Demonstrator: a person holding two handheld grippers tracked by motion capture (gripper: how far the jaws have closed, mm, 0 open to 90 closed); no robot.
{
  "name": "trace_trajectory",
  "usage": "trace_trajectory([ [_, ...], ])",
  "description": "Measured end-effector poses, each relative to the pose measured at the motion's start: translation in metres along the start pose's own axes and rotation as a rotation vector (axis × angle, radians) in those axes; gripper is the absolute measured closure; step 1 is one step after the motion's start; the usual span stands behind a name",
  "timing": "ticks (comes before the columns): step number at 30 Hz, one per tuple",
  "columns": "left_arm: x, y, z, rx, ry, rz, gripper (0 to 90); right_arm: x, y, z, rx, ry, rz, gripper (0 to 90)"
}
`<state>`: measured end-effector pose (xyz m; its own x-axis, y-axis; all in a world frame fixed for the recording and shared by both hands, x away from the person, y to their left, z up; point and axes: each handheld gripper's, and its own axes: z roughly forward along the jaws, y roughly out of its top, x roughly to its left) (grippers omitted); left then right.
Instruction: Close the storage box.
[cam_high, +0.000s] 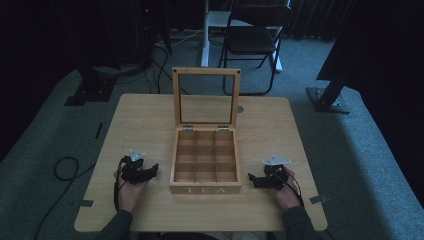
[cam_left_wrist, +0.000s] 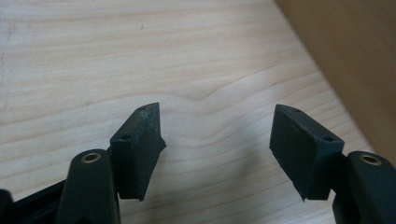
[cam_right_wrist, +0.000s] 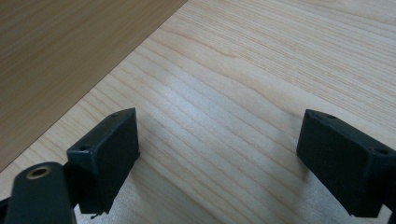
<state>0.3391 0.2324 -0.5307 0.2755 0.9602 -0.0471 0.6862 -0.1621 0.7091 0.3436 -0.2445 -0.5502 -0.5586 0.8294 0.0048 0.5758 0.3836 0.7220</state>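
Observation:
A wooden tea box (cam_high: 205, 189) marked TEA stands in the middle of the table (cam_high: 150, 115), its glass-paned lid (cam_high: 206, 96) upright and its small compartments bare. My left gripper (cam_high: 151, 172) rests on the table just left of the box, held by a hand. My right gripper (cam_high: 254, 181) rests just right of the box. In the left gripper view the left gripper (cam_left_wrist: 217, 135) is open over bare wood, with the box wall (cam_left_wrist: 359, 56) at the upper right. In the right gripper view the right gripper (cam_right_wrist: 219, 149) is open, with the box wall (cam_right_wrist: 60, 51) at the upper left.
A folding chair (cam_high: 255, 40) and a white desk leg (cam_high: 205, 35) stand beyond the table. Black stand bases (cam_high: 327, 97) sit on the carpet at both sides. A cable (cam_high: 65, 167) loops on the floor at the left. The table's far half is bare.

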Motion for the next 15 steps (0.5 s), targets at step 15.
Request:
trace_trajectory([
  [15,0.003,0.035,-0.015,-0.083,-0.05,0.0,34.1,0.002,-0.002,-0.002,-0.002,-0.005,0.006,12.6],
])
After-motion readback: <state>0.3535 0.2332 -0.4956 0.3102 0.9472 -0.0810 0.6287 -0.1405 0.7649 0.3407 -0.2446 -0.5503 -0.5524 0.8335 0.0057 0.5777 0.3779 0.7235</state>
